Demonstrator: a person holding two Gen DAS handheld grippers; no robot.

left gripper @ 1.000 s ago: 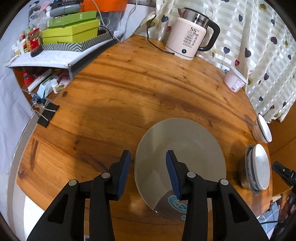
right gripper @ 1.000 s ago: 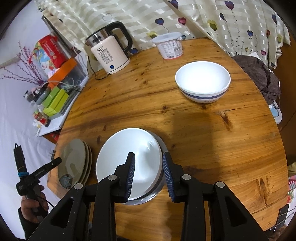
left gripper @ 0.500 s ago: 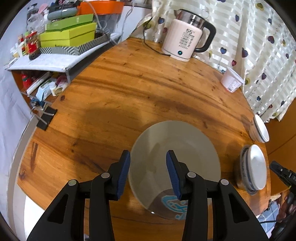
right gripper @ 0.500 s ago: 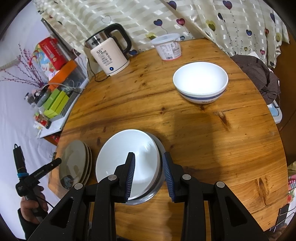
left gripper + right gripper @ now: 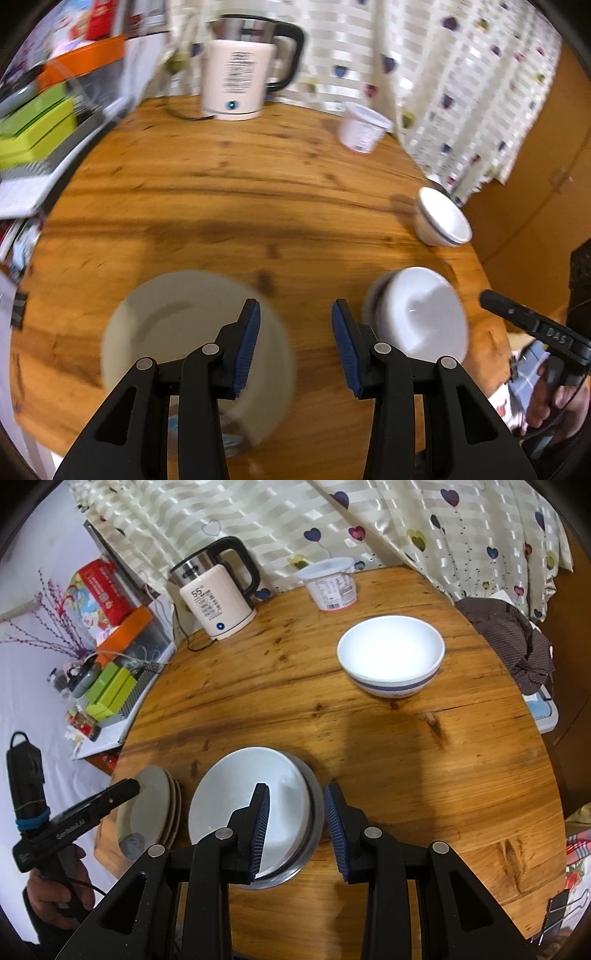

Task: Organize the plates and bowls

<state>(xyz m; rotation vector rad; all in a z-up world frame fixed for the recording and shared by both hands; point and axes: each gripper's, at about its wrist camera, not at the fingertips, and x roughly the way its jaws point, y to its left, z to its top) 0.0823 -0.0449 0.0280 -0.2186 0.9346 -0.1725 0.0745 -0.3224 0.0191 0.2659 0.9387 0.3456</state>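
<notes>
Round wooden bench (image 5: 424, 775) | plates stack (image 5: 147, 812) at near edge, sorted | nested bowls (image 5: 255, 808) beside it, right claw (image 5: 297, 829) straddling rim, apparently not gripping | blue-banded bowl (image 5: 391, 657) apart, unsorted | left claw (image 5: 295, 349) part-open, empty.

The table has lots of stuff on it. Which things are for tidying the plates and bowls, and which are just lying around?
For the job: stack of plates; white bowl in a metal bowl; bowl with a blue stripe.

Just lying about: kettle; lidded plastic tub; green boxes; brown cloth.
</notes>
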